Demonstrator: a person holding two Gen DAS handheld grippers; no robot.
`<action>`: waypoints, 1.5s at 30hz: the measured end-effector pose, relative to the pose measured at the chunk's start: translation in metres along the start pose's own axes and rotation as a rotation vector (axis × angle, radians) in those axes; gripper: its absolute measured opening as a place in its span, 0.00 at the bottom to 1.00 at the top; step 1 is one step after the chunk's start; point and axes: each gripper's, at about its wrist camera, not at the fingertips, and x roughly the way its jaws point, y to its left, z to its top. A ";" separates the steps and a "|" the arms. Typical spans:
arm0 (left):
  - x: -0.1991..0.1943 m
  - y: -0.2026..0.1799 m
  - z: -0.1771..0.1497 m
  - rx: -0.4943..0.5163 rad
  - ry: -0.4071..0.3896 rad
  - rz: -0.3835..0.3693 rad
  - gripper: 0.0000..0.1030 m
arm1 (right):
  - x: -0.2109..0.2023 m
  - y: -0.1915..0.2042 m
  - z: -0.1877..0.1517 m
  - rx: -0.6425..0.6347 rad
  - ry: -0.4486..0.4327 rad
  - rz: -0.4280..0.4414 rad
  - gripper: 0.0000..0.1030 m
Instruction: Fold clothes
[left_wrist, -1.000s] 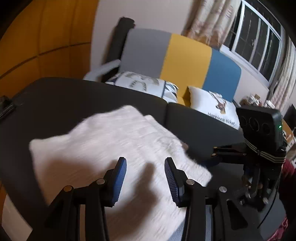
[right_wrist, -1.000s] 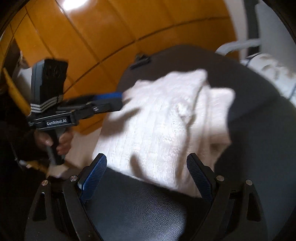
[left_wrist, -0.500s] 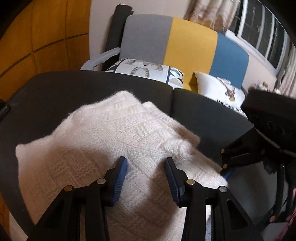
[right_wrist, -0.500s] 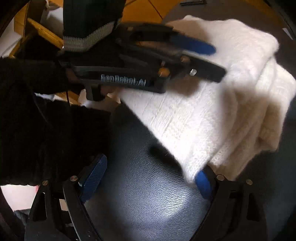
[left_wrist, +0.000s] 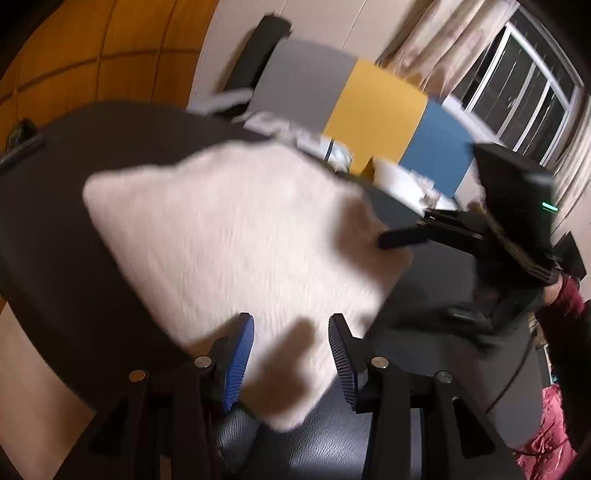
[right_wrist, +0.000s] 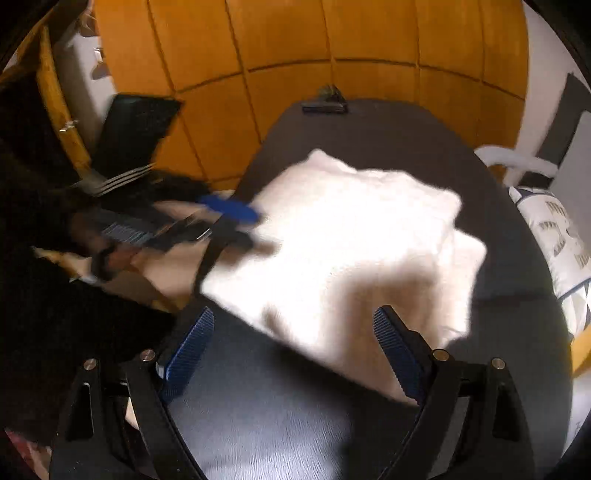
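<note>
A folded white knitted sweater (left_wrist: 229, 236) lies on a dark leather surface (left_wrist: 51, 229); it also shows in the right wrist view (right_wrist: 354, 251). My left gripper (left_wrist: 291, 350) is open, jaws apart, hovering over the sweater's near corner and holding nothing. My right gripper (right_wrist: 291, 354) is wide open above the sweater's near edge, also empty. Each gripper shows in the other's view: the right one (left_wrist: 402, 238) at the sweater's right edge, the left one (right_wrist: 229, 218) at its left edge. Both views are motion-blurred.
A sofa with grey, yellow and blue back panels (left_wrist: 373, 99) and printed cushions (right_wrist: 554, 236) stands beyond the dark surface. Orange wood panelling (right_wrist: 295, 48) runs behind. A small dark object (right_wrist: 325, 105) lies at the surface's far edge. A window (left_wrist: 528, 74) is at the right.
Both grippers have pulled back and up from the sweater. The right gripper, which had been low against the sweater's edge, is now raised over it. The sweater lies folded.
</note>
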 end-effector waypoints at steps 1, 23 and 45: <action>0.002 0.001 -0.001 -0.002 -0.001 0.015 0.40 | 0.021 -0.008 -0.001 0.034 0.060 -0.050 0.88; -0.017 0.017 0.019 -0.137 -0.097 0.274 0.45 | 0.040 0.003 0.045 0.431 -0.082 -0.463 0.98; -0.159 -0.037 0.045 -0.070 -0.511 0.437 0.50 | -0.045 0.062 0.068 0.606 -0.377 -0.698 1.00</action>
